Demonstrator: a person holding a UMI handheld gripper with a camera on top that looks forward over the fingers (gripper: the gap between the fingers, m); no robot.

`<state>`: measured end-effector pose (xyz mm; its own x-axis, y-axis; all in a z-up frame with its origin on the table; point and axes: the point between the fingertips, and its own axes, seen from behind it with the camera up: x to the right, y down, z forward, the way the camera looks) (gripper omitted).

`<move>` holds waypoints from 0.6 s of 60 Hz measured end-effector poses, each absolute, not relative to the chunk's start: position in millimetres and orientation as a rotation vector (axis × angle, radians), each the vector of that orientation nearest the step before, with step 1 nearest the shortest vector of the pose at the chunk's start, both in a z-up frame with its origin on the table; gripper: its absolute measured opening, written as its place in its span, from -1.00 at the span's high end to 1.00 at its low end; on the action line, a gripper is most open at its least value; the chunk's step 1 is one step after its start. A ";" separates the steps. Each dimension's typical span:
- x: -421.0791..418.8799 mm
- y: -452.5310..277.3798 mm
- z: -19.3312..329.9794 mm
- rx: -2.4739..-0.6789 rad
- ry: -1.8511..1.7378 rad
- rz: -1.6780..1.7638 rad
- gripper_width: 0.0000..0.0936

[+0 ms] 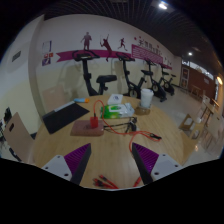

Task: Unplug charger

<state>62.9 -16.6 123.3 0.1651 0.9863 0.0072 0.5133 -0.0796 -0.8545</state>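
My gripper [112, 162] is open over a wooden table [170, 145], its purple pads [73, 160] set wide apart with only bare tabletop between them. Well beyond the fingers, near the middle of the table, sits a white and green object [116, 108] that may be the charger; I cannot tell what it is plugged into. A small red upright item [96, 123] stands just left of it. Thin red cables [128, 129] run from that area toward the fingers. More red leads [105, 182] lie close below the fingers.
A flat black item [64, 117] lies on the table's left side. A white cup [146, 96] stands at the far right of the table, and a small box [188, 122] sits at its right edge. Exercise bikes [100, 75] line the wall behind.
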 end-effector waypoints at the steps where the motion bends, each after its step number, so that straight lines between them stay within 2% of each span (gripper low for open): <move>1: 58.5 -20.3 123.1 -1.687 -1.441 0.817 -0.83; 19: -12.7 -54.3 93.2 -1.592 -1.435 0.900 -0.82; 30: -60.6 -65.1 86.5 -1.528 -1.408 0.951 -0.83; 36: -81.9 -65.6 76.1 -1.542 -1.391 0.956 -0.83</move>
<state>-81.9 -65.6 76.1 0.0975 0.9952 -0.0075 0.3642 -0.0427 -0.9303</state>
